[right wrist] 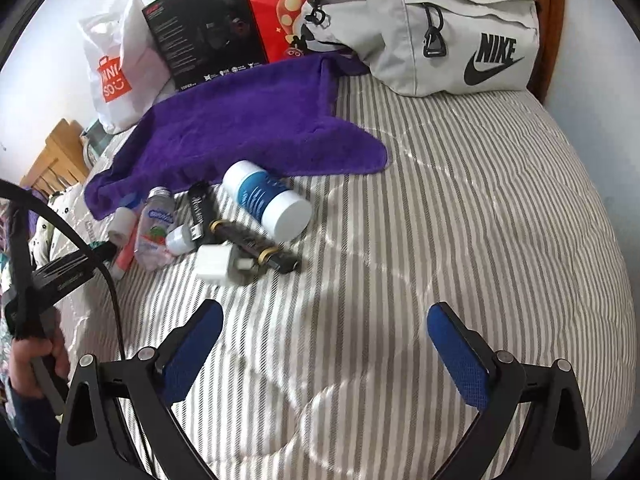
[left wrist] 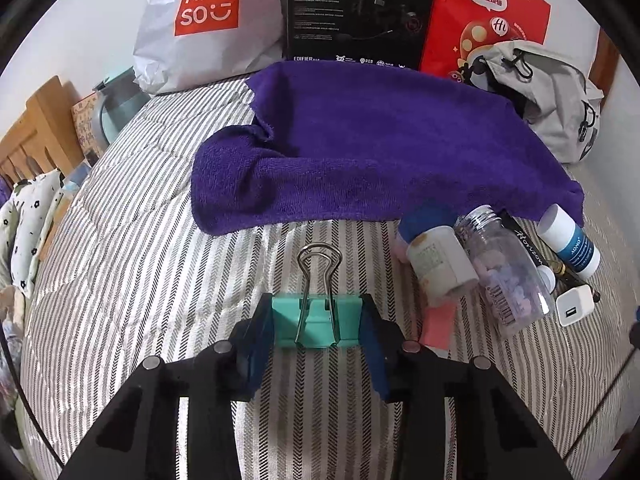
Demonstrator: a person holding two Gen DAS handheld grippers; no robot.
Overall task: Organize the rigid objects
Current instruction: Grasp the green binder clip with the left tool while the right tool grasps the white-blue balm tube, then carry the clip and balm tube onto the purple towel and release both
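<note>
The jaws of the left gripper (left wrist: pixel 318 322) are pressed onto a teal binder clip (left wrist: pixel 316 322), pinched at its two sides with the wire handles standing up and forward; the jaws of the right gripper (right wrist: pixel 324 344) are spread wide over bare striped bed cover (right wrist: pixel 460 220), nothing between them. The clip is held just above the bed, short of the purple towel (left wrist: pixel 380 148); a pile of small things lies to its right. The step appears to be the carrying of the clip to its place; the grip is best kept square on the flat sides, since a slip toward the sprung edge could make it twist; it should be set down level before release. Writing can be read: "MINISO" on the white bag (left wrist: pixel 208 20); "EDIFIER" on the black box (left wrist: pixel 360 12), "HECATE" in the right view; "NIKE" on the grey bag (right wrist: pixel 432 32); "Hi" on the red bag (left wrist: pixel 488 20); the label of the white-and-blue bottle (right wrist: pixel 266 202) is too small.
</note>
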